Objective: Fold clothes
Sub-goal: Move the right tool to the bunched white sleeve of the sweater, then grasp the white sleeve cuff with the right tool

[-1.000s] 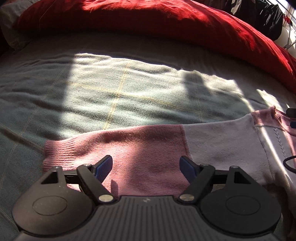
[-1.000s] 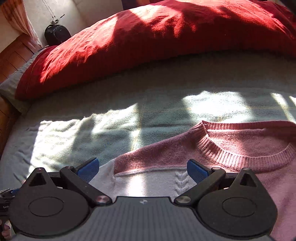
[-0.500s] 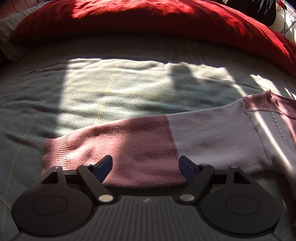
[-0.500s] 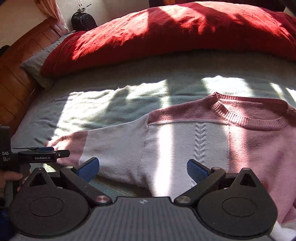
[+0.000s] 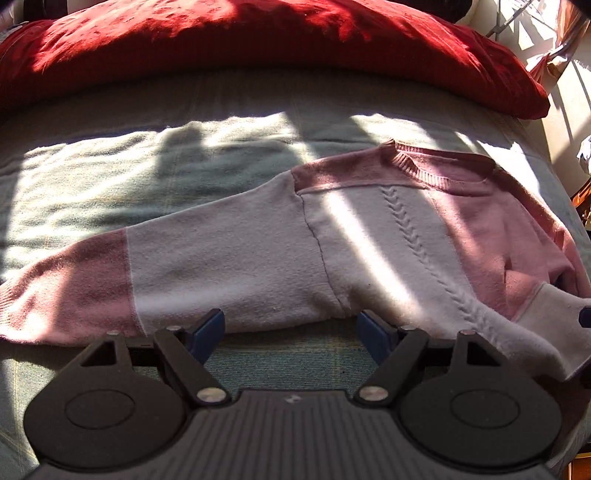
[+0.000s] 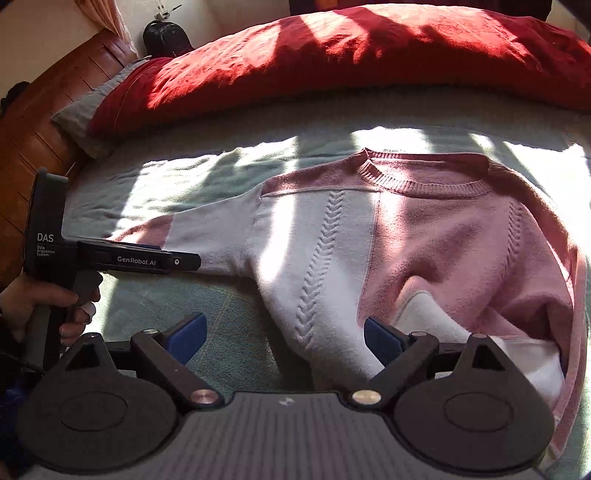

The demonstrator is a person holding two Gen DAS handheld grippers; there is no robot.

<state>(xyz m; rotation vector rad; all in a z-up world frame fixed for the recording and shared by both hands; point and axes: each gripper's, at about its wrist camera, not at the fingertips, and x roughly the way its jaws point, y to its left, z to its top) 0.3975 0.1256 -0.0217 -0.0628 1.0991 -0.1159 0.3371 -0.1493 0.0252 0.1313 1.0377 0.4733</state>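
Observation:
A pink and pale lilac knitted sweater [image 5: 369, 236] lies face up on the bed, its left sleeve [image 5: 147, 266] stretched out flat with a pink cuff end. In the right wrist view the sweater [image 6: 424, 243] shows its ribbed collar [image 6: 417, 177] at the far side and a rumpled lower right part. My left gripper [image 5: 291, 332] is open just short of the sleeve's near edge, holding nothing. My right gripper [image 6: 284, 338] is open over the sweater's lower body, nothing between its fingers. The left gripper [image 6: 184, 260] also appears from the side in the right wrist view, held by a hand [image 6: 40, 306].
A green checked blanket [image 5: 147, 170] covers the bed. A large red duvet [image 6: 332, 59] is heaped along the far side, with a grey pillow [image 6: 81, 114] and wooden headboard [image 6: 44, 122] at left. A dark bag [image 6: 166, 35] sits beyond.
Both grippers have pulled back toward the near side of the bed, bringing far more of the sweater into view. The left view has swung right, from the cuff toward the body. Both stayed open.

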